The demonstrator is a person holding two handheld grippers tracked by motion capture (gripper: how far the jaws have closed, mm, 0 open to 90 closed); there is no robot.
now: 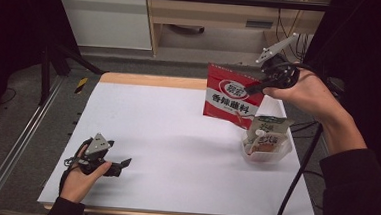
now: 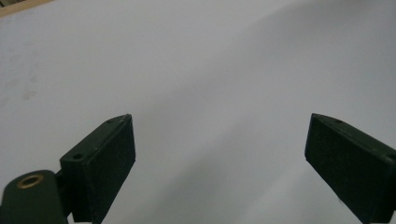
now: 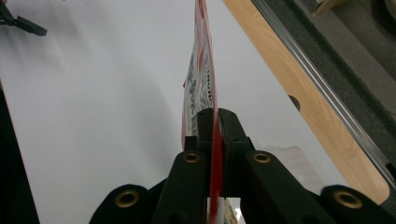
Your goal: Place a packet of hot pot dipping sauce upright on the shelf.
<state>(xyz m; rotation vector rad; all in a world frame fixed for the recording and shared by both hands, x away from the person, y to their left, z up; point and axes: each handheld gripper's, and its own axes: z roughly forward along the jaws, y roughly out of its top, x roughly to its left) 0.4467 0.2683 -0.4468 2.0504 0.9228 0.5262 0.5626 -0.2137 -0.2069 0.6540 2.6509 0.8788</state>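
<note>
While your left gripper (image 1: 125, 162) rests low at the near left of the table (image 1: 176, 136) with its jaws spread wide and nothing between them, it gives no support, so every risk sits on the right side. Moving right, the red sauce packet (image 1: 232, 96) hangs in the air above the far right part of the table, pinched by its right edge in your right gripper (image 1: 253, 89), whose jaws are clamped tight on the thin foil. That edge grip is narrow: seen along the jaws, the packet (image 3: 205, 79) stands edge-on and free below them, so a quick swing could make it twist or slip out and fall. Just below and to the right sits the clear plastic container (image 1: 268, 153) with a pale packet (image 1: 266, 134) standing in it; if you carry the red packet low, its bottom corner could catch that packet or tip the light container. Keep it high and move slowly.
</note>
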